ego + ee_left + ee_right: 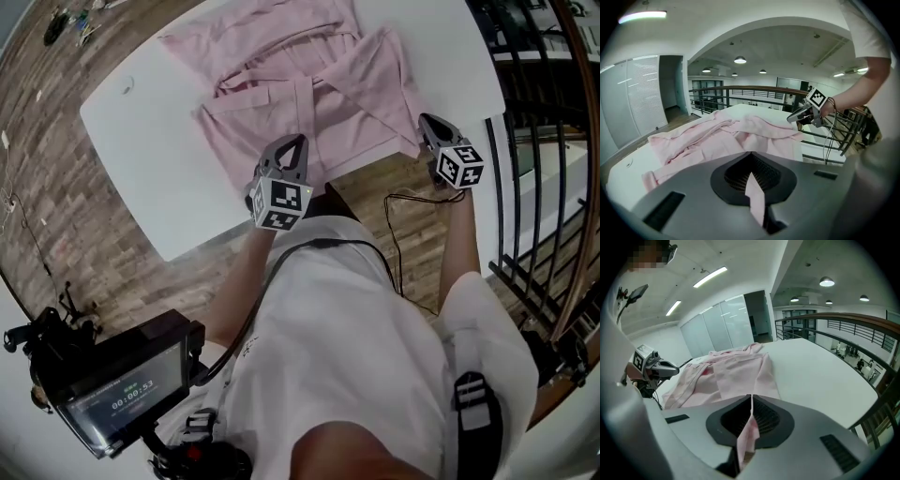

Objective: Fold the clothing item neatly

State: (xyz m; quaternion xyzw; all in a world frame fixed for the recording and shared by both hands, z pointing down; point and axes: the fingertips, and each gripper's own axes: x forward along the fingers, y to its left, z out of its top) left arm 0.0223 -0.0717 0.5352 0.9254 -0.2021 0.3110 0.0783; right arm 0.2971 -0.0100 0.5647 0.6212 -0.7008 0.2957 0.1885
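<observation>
A crumpled pink garment (300,84) lies spread on the white table (150,131), its hem at the near edge. My left gripper (292,142) is shut on the garment's near hem; in the left gripper view a strip of pink cloth (753,190) is pinched between the closed jaws (751,155). My right gripper (427,122) is shut on the garment's near right corner. The right gripper view shows a fold of pink cloth (748,434) running back from the closed jaws (751,397). Each gripper is visible from the other: the right (797,116), the left (665,367).
A dark metal railing (530,141) runs close along the table's right side. A black cable (403,216) trails over the wood floor below the near edge. A device with a screen (122,389) hangs at lower left. Glass partitions (637,98) stand beyond the table.
</observation>
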